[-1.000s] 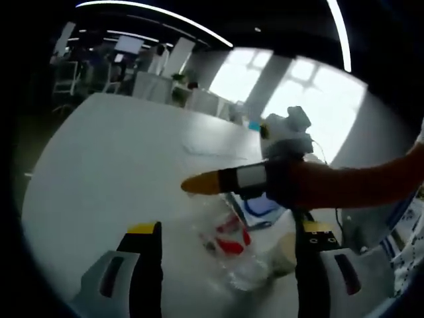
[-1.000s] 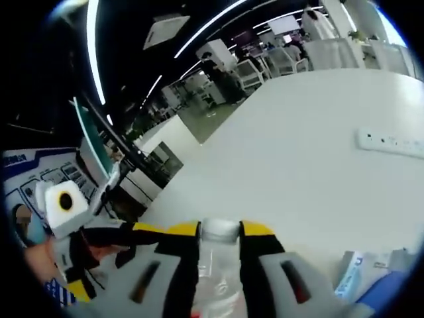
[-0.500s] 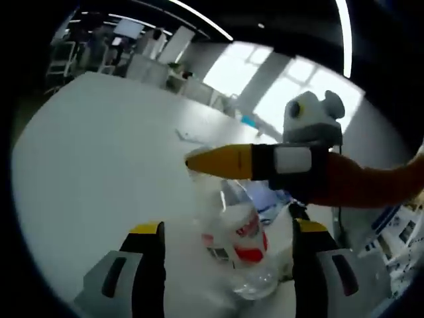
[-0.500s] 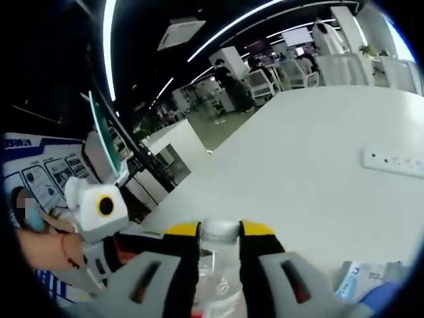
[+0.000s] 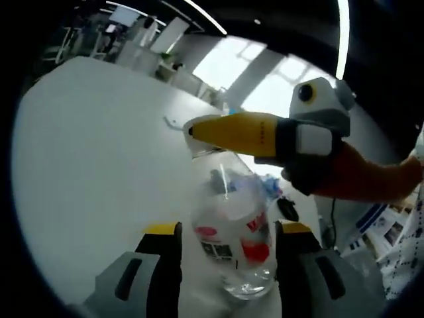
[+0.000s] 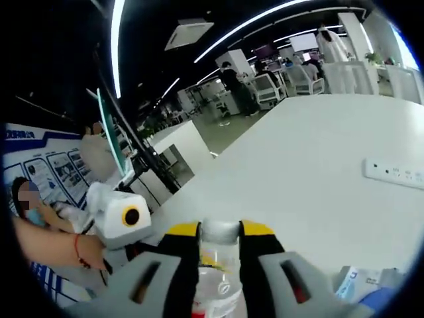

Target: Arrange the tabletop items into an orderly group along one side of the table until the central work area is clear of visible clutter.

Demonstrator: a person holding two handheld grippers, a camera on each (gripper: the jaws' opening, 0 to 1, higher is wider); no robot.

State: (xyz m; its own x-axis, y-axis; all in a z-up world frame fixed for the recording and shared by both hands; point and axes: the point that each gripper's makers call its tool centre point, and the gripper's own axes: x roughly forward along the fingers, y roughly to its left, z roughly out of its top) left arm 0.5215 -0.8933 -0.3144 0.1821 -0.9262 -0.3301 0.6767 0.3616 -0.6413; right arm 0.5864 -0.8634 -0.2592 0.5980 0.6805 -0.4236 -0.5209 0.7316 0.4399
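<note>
A clear plastic bottle (image 5: 232, 232) with a red and white label is held above the white table (image 5: 86, 152). In the left gripper view my left gripper (image 5: 228, 228) has its jaws close on either side of the bottle's body; I cannot make out firm contact. The right gripper reaches in from the right, and its yellow finger (image 5: 232, 131) lies across the bottle's top. In the right gripper view my right gripper (image 6: 218, 230) is shut on the bottle (image 6: 218, 281) at its neck, just under the cap. A person's arm (image 6: 46, 242) shows at the left.
A white power strip (image 6: 394, 173) lies on the table (image 6: 318, 159) to the right. A blue and white pack (image 6: 358, 281) sits near the bottom right. Blue items (image 5: 268, 185) and a dark object (image 5: 286, 209) lie behind the bottle. Office desks stand beyond the table's far edge.
My left gripper's jaws have narrowed around the bottle, which now sits between them. The right gripper has kept its hold on the bottle's neck and lifted a little.
</note>
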